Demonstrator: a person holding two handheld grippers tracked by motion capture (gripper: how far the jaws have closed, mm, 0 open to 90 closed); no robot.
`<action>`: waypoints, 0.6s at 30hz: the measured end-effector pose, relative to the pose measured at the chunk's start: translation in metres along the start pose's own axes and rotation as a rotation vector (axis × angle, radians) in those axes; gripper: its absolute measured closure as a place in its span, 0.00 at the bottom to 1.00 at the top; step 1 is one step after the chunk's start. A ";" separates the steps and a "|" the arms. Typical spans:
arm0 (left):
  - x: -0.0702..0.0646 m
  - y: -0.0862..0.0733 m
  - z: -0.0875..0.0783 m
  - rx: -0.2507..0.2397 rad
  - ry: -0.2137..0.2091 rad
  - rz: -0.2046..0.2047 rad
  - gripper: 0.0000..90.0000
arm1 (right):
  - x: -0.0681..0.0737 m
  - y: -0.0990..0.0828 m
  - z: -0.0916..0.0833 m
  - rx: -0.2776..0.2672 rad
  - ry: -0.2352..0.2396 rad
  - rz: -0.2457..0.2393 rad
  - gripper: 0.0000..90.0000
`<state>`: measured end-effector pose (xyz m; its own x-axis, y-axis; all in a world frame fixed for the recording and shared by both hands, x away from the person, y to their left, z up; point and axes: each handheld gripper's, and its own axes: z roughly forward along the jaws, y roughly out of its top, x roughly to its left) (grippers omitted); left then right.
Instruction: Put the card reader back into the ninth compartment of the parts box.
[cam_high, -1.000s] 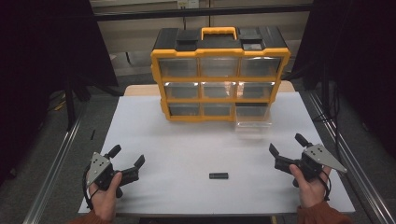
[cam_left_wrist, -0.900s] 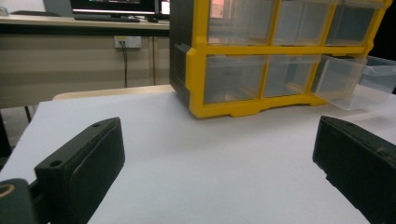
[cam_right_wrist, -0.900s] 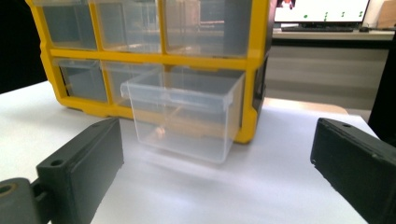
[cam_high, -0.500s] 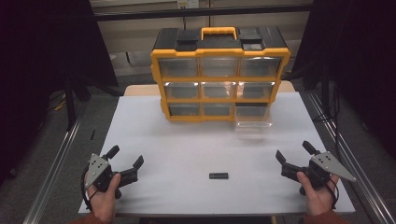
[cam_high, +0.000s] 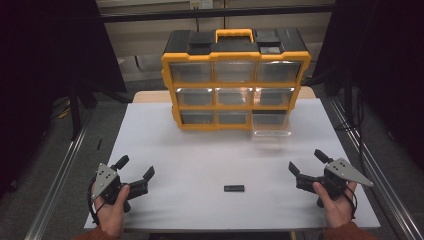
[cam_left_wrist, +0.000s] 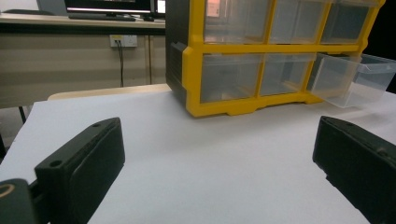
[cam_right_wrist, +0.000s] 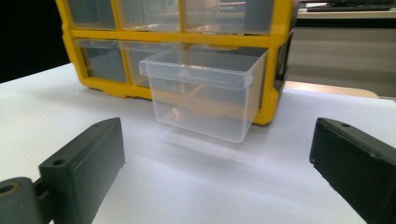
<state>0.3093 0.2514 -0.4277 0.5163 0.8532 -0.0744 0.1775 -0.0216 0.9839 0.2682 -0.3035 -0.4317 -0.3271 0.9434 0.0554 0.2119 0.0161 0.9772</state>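
White tabletop (cam_high: 200, 165) carries, from left, the left gripper (cam_high: 134, 174) with fingers wide and empty, a small black part (cam_high: 234, 188) lying near mid-front, and the right gripper (cam_high: 306, 167) equally wide and empty, so nothing is grasped yet; next, I judge, one gripper must close on the part for the pulled-out clear drawer (cam_high: 270, 131).

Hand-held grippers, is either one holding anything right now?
No. The left hand-held gripper and right hand-held gripper are both open and empty above the table.
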 end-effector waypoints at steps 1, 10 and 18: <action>0.000 0.000 0.000 0.001 0.001 0.003 0.03 | 0.000 0.000 0.000 0.003 0.012 0.000 0.03; -0.002 0.000 0.002 0.003 -0.006 0.010 0.03 | 0.009 0.002 0.006 0.030 0.109 -0.018 0.03; -0.002 0.000 0.003 0.014 -0.014 0.013 0.03 | 0.019 0.002 0.013 0.060 0.187 -0.052 0.03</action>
<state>0.3110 0.2479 -0.4282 0.5307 0.8452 -0.0637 0.1819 -0.0401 0.9825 0.2746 -0.2817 -0.4310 -0.5034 0.8627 0.0478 0.2428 0.0881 0.9661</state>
